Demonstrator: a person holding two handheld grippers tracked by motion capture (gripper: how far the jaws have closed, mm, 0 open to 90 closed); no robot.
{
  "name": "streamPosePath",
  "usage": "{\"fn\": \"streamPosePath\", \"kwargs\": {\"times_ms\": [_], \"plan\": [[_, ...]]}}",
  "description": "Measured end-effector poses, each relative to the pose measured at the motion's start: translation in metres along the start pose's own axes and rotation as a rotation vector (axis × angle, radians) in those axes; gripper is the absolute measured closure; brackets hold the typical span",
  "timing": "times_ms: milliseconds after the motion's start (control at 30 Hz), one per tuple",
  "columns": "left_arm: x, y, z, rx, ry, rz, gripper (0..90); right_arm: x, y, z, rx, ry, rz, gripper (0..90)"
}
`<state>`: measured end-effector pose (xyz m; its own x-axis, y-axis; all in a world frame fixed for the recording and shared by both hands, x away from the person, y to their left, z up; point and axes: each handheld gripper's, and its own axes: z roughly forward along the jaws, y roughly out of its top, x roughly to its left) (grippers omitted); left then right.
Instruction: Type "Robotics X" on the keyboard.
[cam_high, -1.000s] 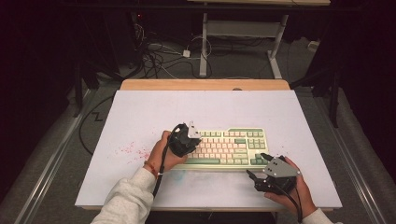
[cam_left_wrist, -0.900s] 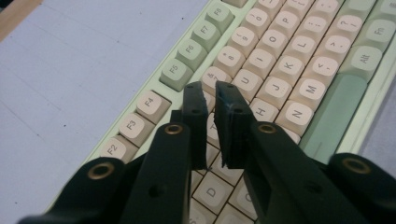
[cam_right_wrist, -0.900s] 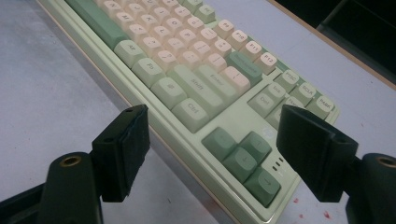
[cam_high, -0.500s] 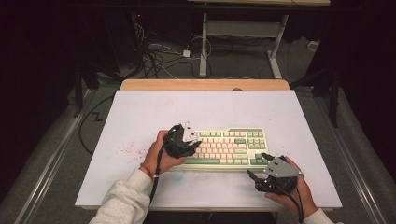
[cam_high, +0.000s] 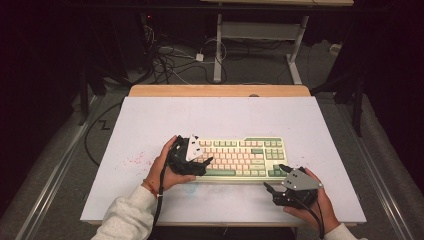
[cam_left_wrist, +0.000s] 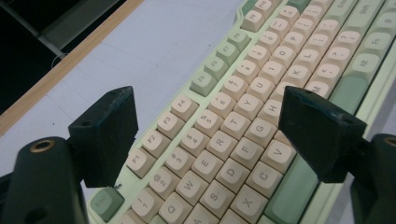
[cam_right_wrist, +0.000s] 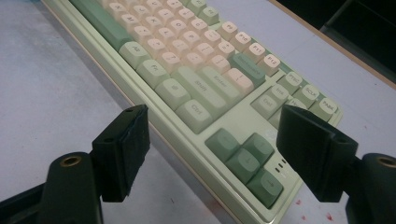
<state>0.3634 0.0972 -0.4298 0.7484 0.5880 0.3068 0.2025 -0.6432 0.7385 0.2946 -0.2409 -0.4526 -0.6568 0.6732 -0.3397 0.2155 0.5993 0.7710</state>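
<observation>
Left gripper (cam_left_wrist: 205, 135) and right gripper (cam_right_wrist: 212, 154), both spread apart, hover at the keyboard (cam_high: 245, 157).

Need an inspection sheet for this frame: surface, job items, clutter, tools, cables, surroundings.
Surface: white tabletop, wooden far edge, red specks at left.
Job's things: green and cream keyboard, flat, near front.
Clutter: nothing seen.
Grippers: left tool open over the keyboard's left end; right tool open, off the keyboard's near right corner.
Cables: floor cables behind the table; a cable trails from each tool.
Surroundings: dark room, desk frame beyond.
</observation>
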Motion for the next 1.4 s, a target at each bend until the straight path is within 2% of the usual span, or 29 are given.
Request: {"fn": "streamPosePath", "kwargs": {"times_ms": [100, 267, 333, 500, 1000, 1400], "plan": [[-0.001, -0.004, -0.004, 0.000, 0.003, 0.022, 18.6, 0.000, 0.000, 0.000, -0.001, 0.001, -0.001, 25.8], [-0.004, -0.011, -0.012, -0.012, 0.040, 0.050, 17.0, -0.001, 0.000, 0.000, -0.002, 0.001, -0.002, 25.8], [-0.005, -0.014, -0.015, -0.015, 0.059, 0.050, 16.9, 0.000, 0.000, 0.000, 0.000, 0.001, -0.002, 25.8], [-0.005, -0.022, -0.022, -0.016, 0.066, 0.059, 16.9, 0.000, 0.000, 0.000, 0.000, 0.001, -0.002, 25.8], [-0.006, -0.051, -0.038, 0.010, 0.089, 0.050, 17.0, 0.001, 0.001, 0.002, 0.004, 0.007, -0.001, 25.8], [-0.004, -0.075, -0.050, 0.035, 0.097, 0.023, 17.0, 0.001, 0.002, 0.004, 0.004, 0.005, 0.002, 26.2]]}}
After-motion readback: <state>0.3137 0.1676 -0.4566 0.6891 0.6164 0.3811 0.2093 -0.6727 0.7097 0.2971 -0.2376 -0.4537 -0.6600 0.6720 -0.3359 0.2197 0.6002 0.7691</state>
